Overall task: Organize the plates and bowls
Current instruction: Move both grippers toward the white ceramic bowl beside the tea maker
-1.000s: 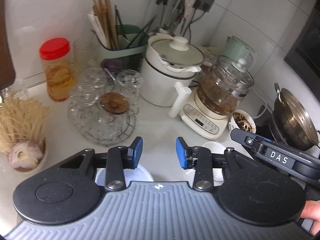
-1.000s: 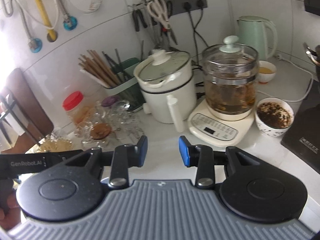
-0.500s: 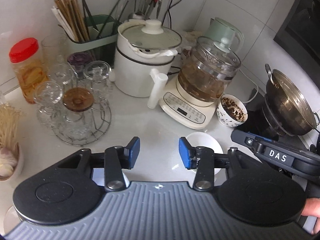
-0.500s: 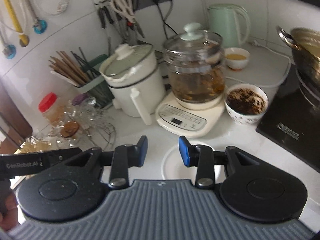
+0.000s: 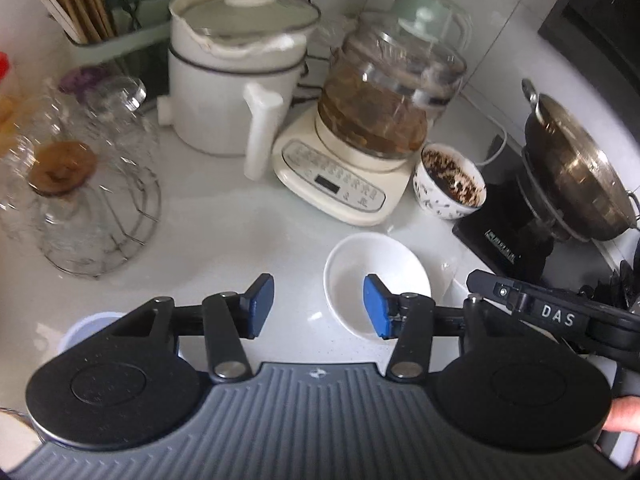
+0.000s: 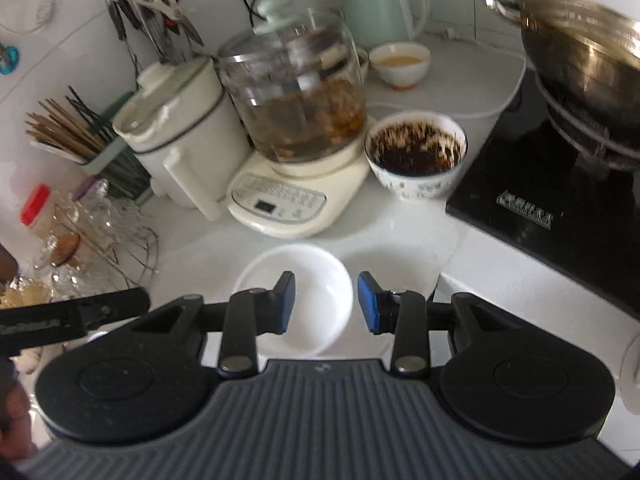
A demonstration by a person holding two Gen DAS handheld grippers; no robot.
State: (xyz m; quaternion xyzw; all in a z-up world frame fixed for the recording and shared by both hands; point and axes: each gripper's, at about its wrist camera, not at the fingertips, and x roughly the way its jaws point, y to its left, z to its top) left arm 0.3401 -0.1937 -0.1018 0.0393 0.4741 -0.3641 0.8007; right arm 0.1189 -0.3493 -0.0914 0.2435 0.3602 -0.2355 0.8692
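White bowl (image 6: 304, 280): empty, upright on the white countertop (image 6: 208, 252), lower centre of the right wrist view; in the left wrist view it sits right of centre (image 5: 372, 268).
Right gripper (image 6: 326, 308): jaws wide, holding nothing; its left finger lies over the bowl's interior and its right finger just outside the rim, so the rim falls between them in the frame. Contact cannot be confirmed.
Left gripper (image 5: 318, 306): jaws wide, empty; its right fingertip overlaps the bowl's near rim in the frame, its left fingertip is over bare counter.
Step in hand: judged as the approach to a first pickup of the bowl — no grasp made yet.
Next move: likely lower one gripper until the rim sits between the pads, then close; thin glazed rim, so a slip is possible.
Blue-rimmed dish (image 5: 86, 326): lower left of the left wrist view only, mostly hidden behind the gripper body.
Small bowl of yellow liquid (image 6: 400, 64): upper centre of the right wrist view only — behind the glass kettle (image 6: 296, 96).
Patterned bowl (image 6: 416, 156): dark contents, beside the kettle base; seen in both views.
Wok (image 5: 580, 168): right edge, on the black cooktop.
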